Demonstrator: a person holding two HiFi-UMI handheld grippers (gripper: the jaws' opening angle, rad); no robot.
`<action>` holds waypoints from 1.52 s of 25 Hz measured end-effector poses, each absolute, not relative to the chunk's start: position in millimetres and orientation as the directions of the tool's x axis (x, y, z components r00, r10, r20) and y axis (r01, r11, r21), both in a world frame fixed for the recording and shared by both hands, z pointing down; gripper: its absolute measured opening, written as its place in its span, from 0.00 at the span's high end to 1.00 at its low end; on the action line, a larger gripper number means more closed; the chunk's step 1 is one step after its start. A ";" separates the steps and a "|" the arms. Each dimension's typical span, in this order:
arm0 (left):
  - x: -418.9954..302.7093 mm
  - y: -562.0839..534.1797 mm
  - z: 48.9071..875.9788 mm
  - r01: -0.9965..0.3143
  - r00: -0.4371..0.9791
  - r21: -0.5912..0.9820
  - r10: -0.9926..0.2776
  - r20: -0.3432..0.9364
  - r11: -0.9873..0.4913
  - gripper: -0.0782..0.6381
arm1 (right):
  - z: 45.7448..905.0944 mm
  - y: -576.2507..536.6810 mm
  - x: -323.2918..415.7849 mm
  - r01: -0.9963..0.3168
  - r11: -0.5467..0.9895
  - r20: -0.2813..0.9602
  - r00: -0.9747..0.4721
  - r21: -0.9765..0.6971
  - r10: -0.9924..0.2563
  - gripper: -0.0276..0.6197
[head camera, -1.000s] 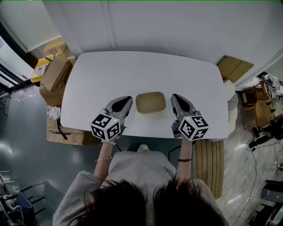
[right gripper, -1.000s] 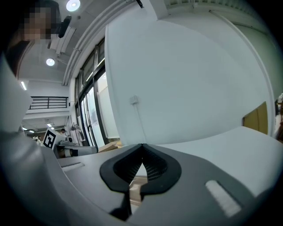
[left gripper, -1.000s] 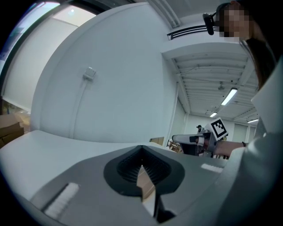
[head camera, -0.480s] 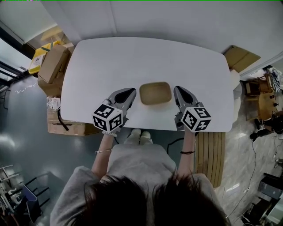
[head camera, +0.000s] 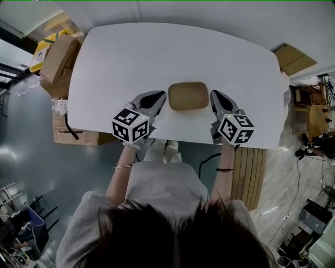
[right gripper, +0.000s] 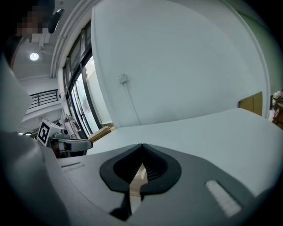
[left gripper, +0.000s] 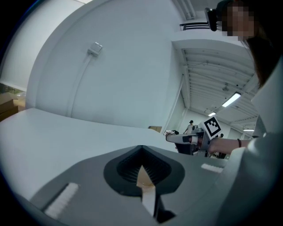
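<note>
- On the white table, close to its near edge: a shallow tan tray, rectangular with rounded corners, lying flat.
- Just left of the tan tray: left gripper, pointing inward at the tray's left side, tip just beside the rim; touching or not, impossible to tell from the head view.
- Along the left gripper in its own view: jaws pressed together at the tips, with a thin sliver of tan showing through the slit beneath them.
- Just right of the tray: right gripper, tip beside the right rim, angled slightly inward.
- Along the right gripper in its own view: jaws likewise closed tip to tip, with the same tan sliver in the slit below.
- Behind each set of jaws, over the table's near edge: a marker cube, black and white squares on its faces.
- Left of the table, on the floor: cardboard boxes, stacked and partly tucked under the tabletop.
- Right of the table, by its near corner: a slatted wooden panel.
- Beyond the table's far edge: a plain white wall.
</note>
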State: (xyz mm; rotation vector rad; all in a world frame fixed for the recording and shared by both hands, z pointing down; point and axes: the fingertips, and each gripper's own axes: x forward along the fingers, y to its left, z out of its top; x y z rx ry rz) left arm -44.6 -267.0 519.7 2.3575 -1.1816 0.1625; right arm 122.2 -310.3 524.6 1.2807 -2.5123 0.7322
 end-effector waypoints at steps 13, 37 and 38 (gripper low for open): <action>-49.3 -266.7 549.1 -0.794 0.592 0.412 -0.720 0.361 -0.447 0.90 | 564.6 -318.8 125.0 -0.817 0.485 0.518 -0.575 -0.313 -0.633 0.94; -54.9 -264.5 568.6 -0.804 0.573 0.439 -0.719 0.393 -0.401 0.90 | 609.2 -324.5 131.5 -0.857 0.418 0.639 -0.506 -0.300 -0.579 0.87; -55.4 -264.8 568.9 -0.804 0.573 0.439 -0.720 0.392 -0.401 0.90 | 609.6 -324.7 131.2 -0.858 0.416 0.640 -0.505 -0.300 -0.580 0.87</action>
